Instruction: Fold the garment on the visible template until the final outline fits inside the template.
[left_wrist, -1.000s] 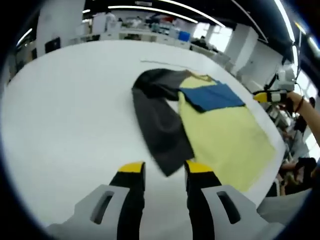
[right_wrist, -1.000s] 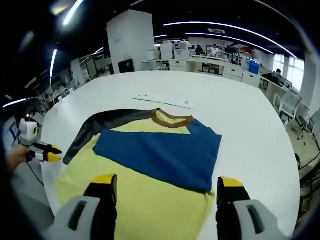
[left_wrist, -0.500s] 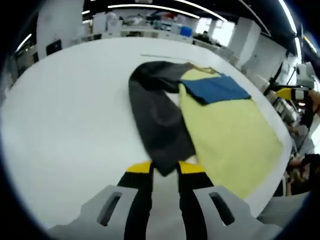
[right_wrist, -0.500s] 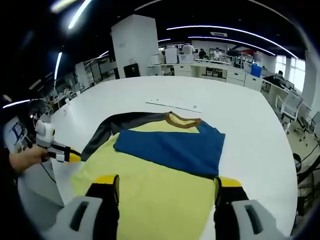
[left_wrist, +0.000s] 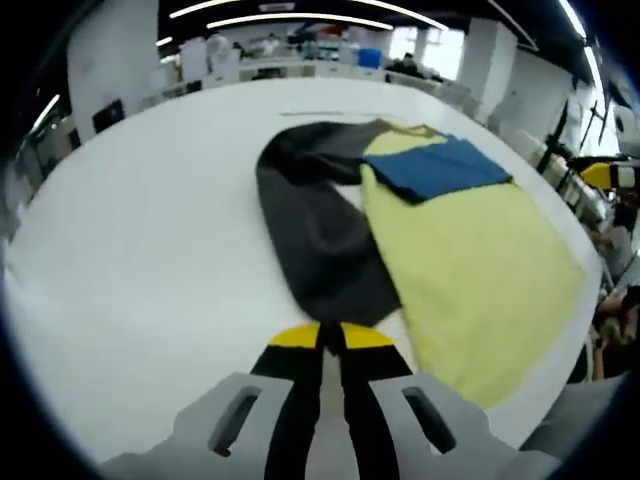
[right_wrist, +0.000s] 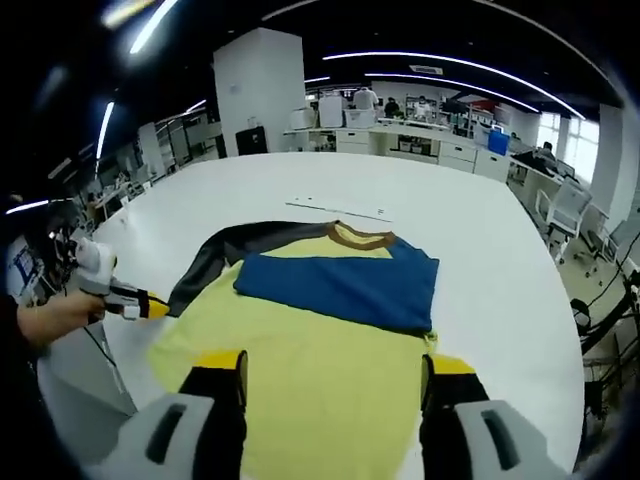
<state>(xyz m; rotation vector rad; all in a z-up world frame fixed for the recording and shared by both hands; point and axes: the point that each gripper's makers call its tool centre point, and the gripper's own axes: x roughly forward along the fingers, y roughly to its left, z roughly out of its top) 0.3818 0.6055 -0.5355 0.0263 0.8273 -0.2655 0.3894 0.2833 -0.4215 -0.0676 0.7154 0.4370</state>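
Left gripper (left_wrist: 331, 338), seen in its own view, is closing its yellow-tipped jaws almost together right at the cuff end of the dark grey sleeve (left_wrist: 325, 235); whether cloth is pinched between them cannot be told. Ahead of the jaws the sleeve is running away toward the garment (left_wrist: 470, 250), whose yellow body is lying to the right of the tool, with a blue sleeve (left_wrist: 442, 167) folded across its far end. All of it is resting on the white table (left_wrist: 140, 230).

Right gripper (right_wrist: 335, 365), in its own view, is holding its jaws wide apart over the yellow hem with nothing between them. Straight ahead, the blue sleeve is lying across the chest below a brown collar (right_wrist: 360, 236). At the left, a person's hand (right_wrist: 50, 320) is holding the left gripper against the grey sleeve's end.
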